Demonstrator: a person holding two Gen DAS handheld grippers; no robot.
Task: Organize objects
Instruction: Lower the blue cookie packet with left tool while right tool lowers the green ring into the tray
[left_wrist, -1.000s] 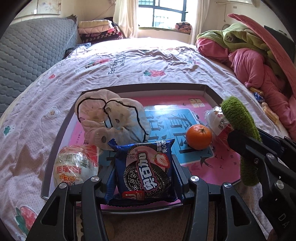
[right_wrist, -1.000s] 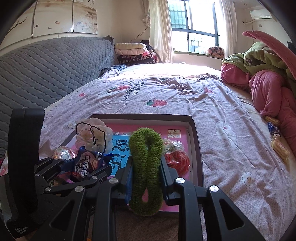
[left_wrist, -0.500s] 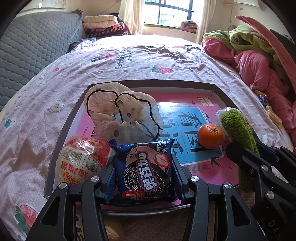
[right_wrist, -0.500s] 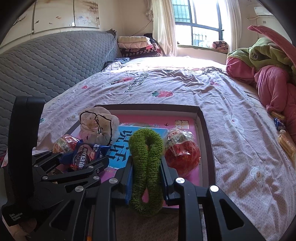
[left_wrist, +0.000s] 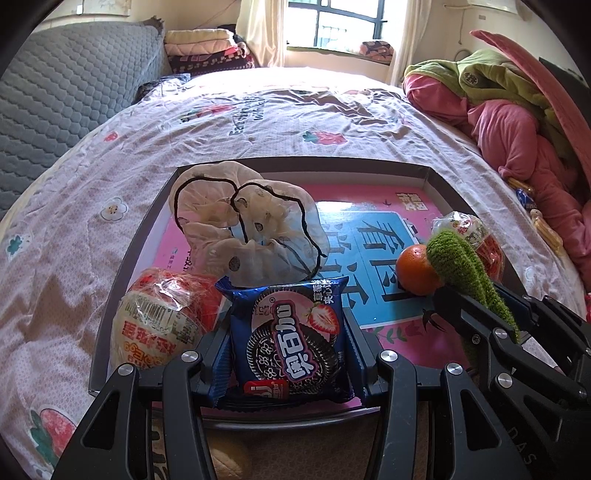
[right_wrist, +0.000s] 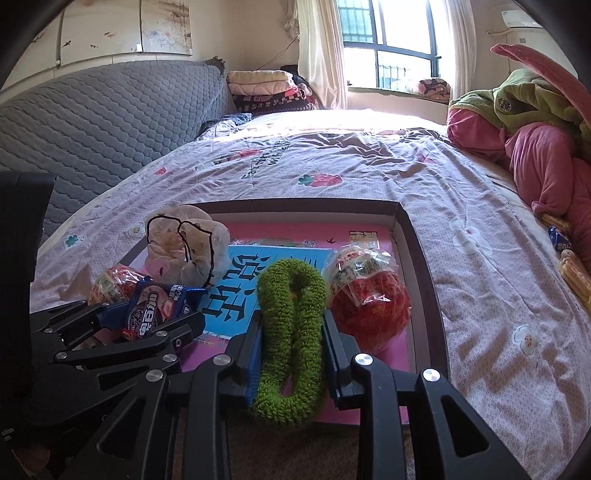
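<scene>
Over the near edge of the tray (left_wrist: 155, 206): left gripper (left_wrist: 288, 354) clamped on cookie pack (left_wrist: 291, 339), pack upright, long axis running near-to-far. Right gripper (right_wrist: 291, 332) clamped on green scrunchie (right_wrist: 290, 332), loop squeezed long, same axis. Open tray floor lies just beyond both; orange (left_wrist: 415, 269) sits far-left of the scrunchie.

A wide bed (right_wrist: 369, 177) under a pale floral sheet is lit by a barred window (right_wrist: 388, 44) beyond it; a grey quilted headboard (right_wrist: 103, 122) is seen left of the bed.
</scene>
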